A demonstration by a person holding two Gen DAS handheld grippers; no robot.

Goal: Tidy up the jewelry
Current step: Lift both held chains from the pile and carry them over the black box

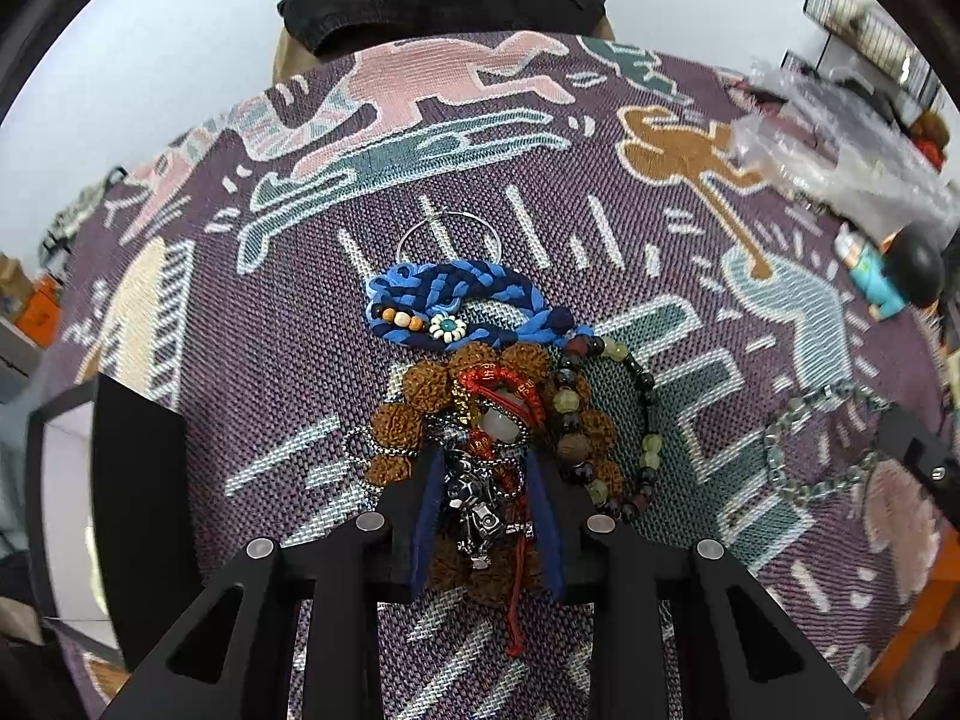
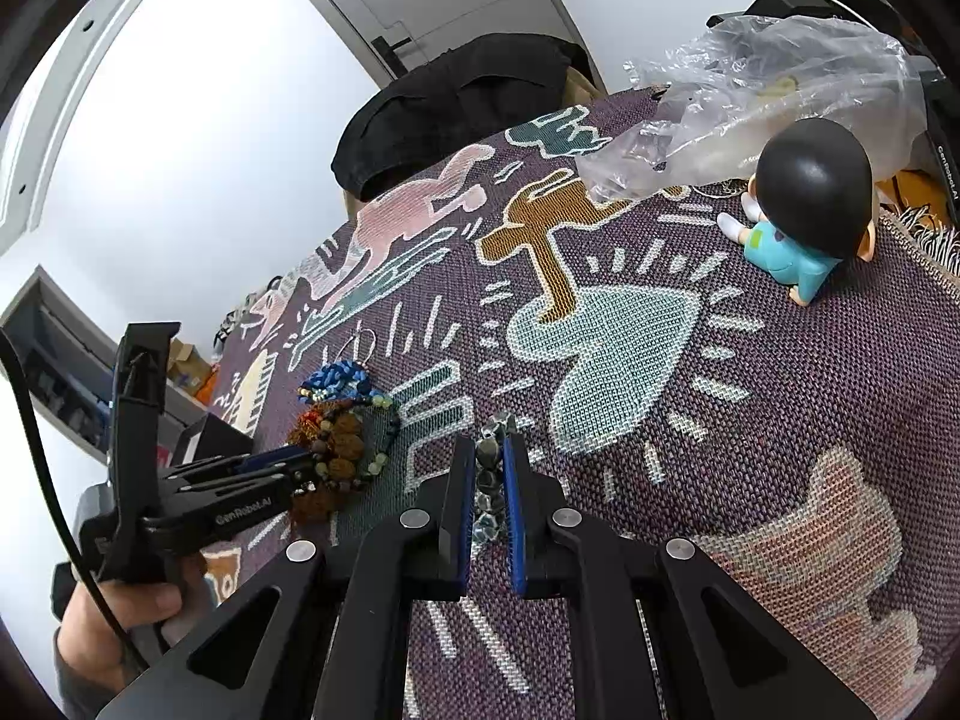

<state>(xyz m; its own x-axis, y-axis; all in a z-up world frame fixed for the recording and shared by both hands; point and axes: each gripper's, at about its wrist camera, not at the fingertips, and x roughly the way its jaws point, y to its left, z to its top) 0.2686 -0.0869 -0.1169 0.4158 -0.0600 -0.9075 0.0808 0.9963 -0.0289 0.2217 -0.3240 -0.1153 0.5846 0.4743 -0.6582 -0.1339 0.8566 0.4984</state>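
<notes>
Two tools seen over patterned bench cloth [image 1: 690,312]. Left tool [image 1: 486,480] pinched on silver charm [image 1: 477,510] in jewelry pile [image 1: 480,396], beside blue braided band [image 1: 456,300]. Right tool [image 2: 489,480] pressed together on grey bead chain [image 2: 489,468]. Toy figure [image 2: 804,228] well apart.

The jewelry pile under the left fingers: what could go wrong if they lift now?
1. The left gripper straddles a metal pendant tangled with a red cord and a steel chain, so lifting may drag the whole pile.
2. The brown seed bracelet and the dark bead bracelet overlap it and could be pulled out of place.
3. The right gripper is shut on a grey bead chain; pulling might stretch it.
</notes>
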